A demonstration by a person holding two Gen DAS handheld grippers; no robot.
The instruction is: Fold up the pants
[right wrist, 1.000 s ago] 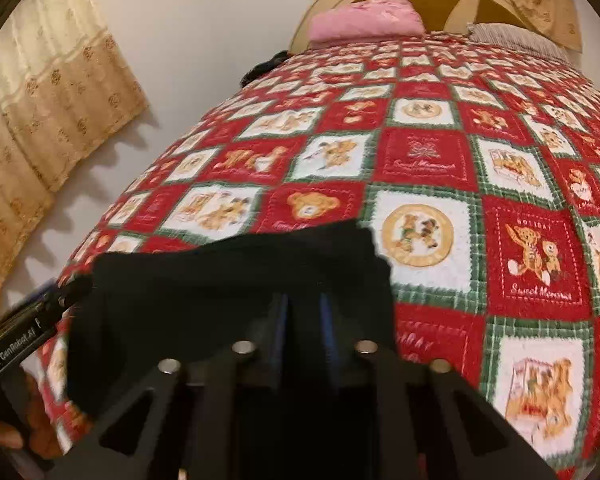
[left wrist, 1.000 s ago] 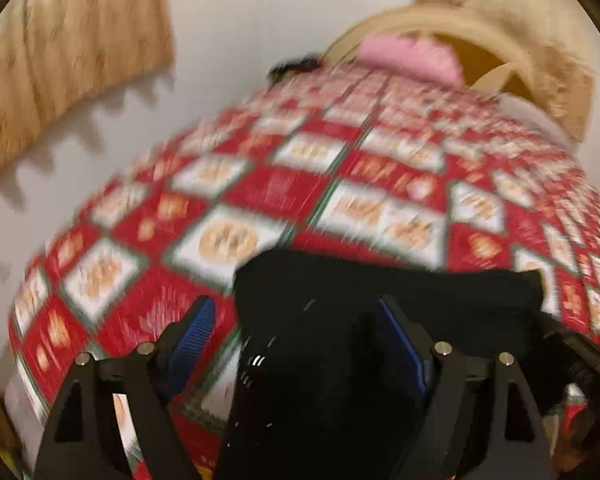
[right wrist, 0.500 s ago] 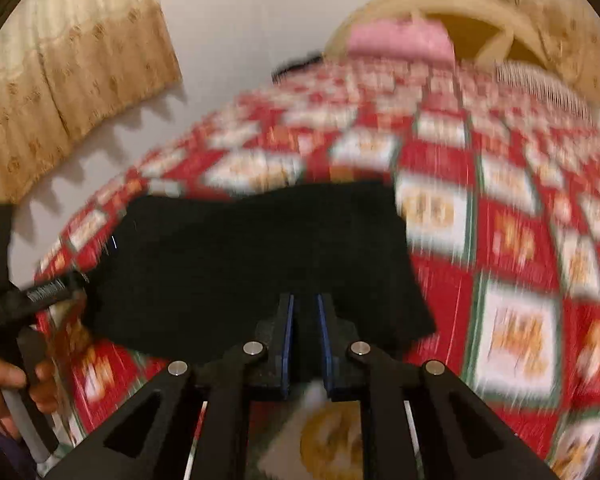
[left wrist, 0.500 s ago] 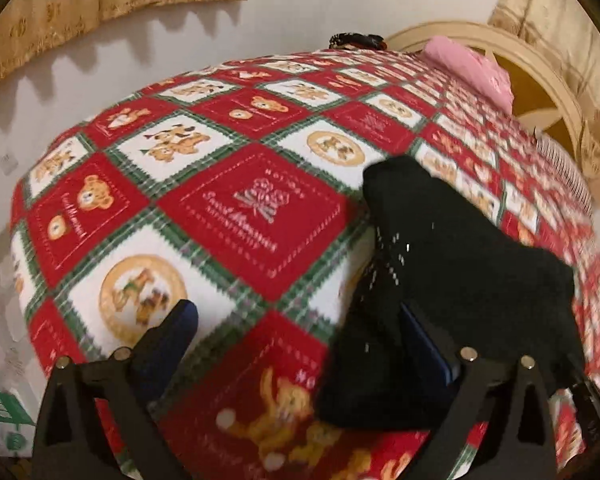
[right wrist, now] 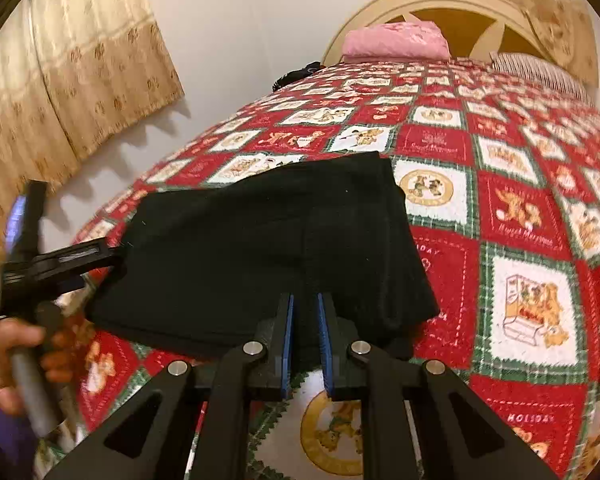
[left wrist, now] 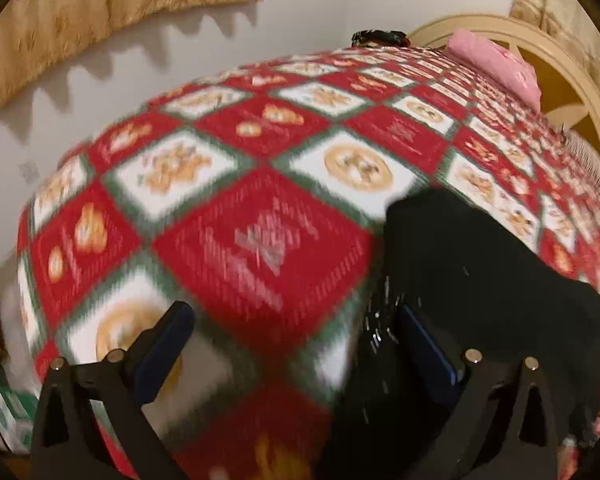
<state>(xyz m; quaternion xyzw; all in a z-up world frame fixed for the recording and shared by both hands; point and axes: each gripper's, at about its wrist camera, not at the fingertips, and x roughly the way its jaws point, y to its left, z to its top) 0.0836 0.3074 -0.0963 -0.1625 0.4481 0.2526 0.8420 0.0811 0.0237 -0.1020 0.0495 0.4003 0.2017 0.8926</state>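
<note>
The black pants (right wrist: pixel 268 248) lie folded in a flat rectangle on the red, white and green quilt. In the left wrist view they lie at the right (left wrist: pixel 480 280). My right gripper (right wrist: pixel 303 312) is nearly shut, its blue pads a narrow gap apart, at the near edge of the pants; I cannot tell whether cloth is between them. My left gripper (left wrist: pixel 296 340) is open and wide, its right finger against the pants' left edge, nothing between the jaws. It also shows in the right wrist view (right wrist: pixel 60 264), held by a hand at the pants' left end.
The quilt-covered bed (right wrist: pixel 520 240) fills both views. A pink pillow (right wrist: pixel 396 42) lies by the cream headboard (right wrist: pixel 460 4). A dark small object (right wrist: pixel 296 74) sits at the far left edge of the bed. A wall and curtains (right wrist: pixel 80 80) are to the left.
The left gripper has let go of the pants and moved off to their left. The right gripper laid the pants down flat and drew back to their near edge.
</note>
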